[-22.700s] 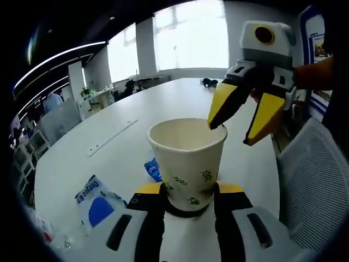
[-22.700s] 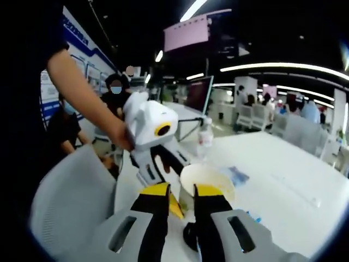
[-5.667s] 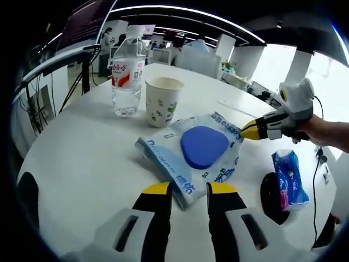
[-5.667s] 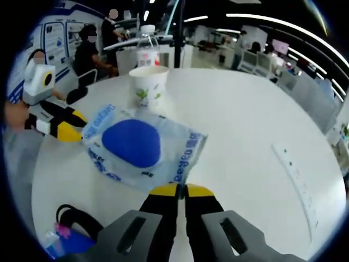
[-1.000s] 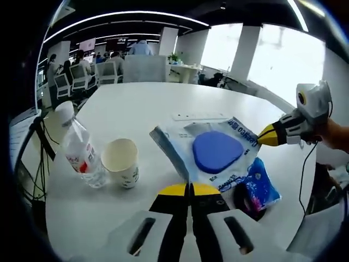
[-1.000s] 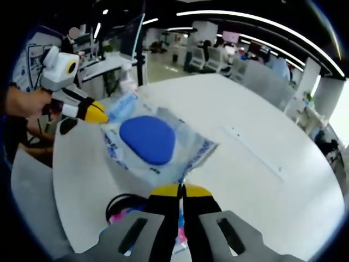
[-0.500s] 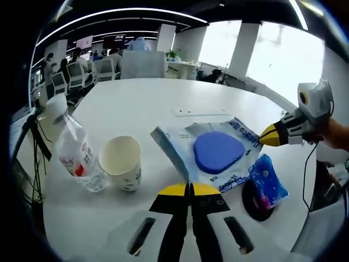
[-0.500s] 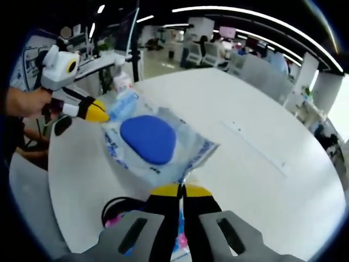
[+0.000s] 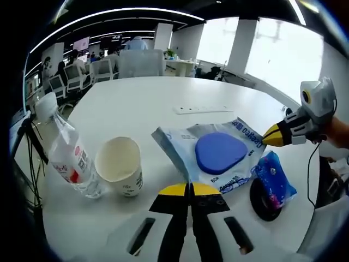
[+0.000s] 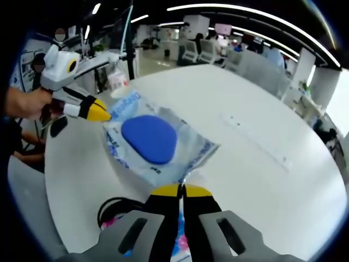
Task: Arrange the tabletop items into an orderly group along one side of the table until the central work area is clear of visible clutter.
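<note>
Left gripper [image 9: 190, 188] jaws pressed together at bottom centre of the left gripper view, clamped on the near corner of a clear plastic pouch with blue print and a rounded blue pad inside [image 9: 221, 154]. Right gripper [image 10: 180, 189] likewise closed at bottom centre of the right gripper view, pinching the opposite corner of the same pouch [image 10: 150, 141]; seen from the left gripper view at right edge [image 9: 271, 135].

Pouch stretched between the two, mid-frame, over the white round table [image 9: 147, 103].

Compared with a second ago: pouch a little nearer the patterned white paper cup [image 9: 121, 173] and clear water bottle with red label [image 9: 68, 158] at lower left; cup and bottle larger in frame, partly camera shift. Small blue tissue pack [image 9: 276, 177] on black coaster [image 9: 262, 196] just beside pouch, lower right.

Judgement: carry under way, grouping nearly gathered; pouch not yet set down.
</note>
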`<state>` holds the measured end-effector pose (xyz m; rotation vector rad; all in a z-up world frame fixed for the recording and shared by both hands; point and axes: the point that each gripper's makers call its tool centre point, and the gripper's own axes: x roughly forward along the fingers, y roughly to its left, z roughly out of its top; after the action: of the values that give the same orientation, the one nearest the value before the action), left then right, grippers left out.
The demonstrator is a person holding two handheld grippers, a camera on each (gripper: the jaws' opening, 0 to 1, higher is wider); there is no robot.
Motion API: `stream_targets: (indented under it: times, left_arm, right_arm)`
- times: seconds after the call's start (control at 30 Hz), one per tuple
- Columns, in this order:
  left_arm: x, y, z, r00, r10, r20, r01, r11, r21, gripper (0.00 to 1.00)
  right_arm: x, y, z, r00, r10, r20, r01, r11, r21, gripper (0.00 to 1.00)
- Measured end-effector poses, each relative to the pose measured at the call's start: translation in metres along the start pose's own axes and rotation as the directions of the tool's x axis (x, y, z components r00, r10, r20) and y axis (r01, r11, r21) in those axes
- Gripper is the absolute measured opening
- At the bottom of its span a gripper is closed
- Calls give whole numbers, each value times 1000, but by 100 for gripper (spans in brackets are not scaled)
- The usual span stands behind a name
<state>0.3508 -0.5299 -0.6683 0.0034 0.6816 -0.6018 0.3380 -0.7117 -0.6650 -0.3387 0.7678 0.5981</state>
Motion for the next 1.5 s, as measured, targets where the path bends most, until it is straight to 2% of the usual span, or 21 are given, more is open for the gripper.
stream_targets:
  times: [0.37,0.6,1.0,1.1,1.43,1.5]
  left_arm:
    - [13,5,-3,999,53,-10,-52,997,62,0]
    - [19,10,-4,998,61,-8,-60,996,63,0]
    - [33,21,-14,996,84,-36,-82,994,72,0]
    - [37,23,-15,995,93,-39,-91,994,58,0]
    - [45,29,-24,993,105,-62,-99,991,85,1]
    - [47,30,-26,992,106,-65,-101,992,81,1]
  right_arm:
    - [11,-3,-4,1000,-1,-2,1,1000,15,0]
    - [17,-3,-9,1000,1,-1,-1,999,36,0]
    - [32,-5,-11,1000,5,-5,-5,999,48,0]
    - [35,-6,-12,1000,-2,-7,2,998,60,0]
    - [45,-3,-19,1000,1,-19,1,996,89,0]
    - [46,-5,-20,1000,-15,-15,17,993,119,0]
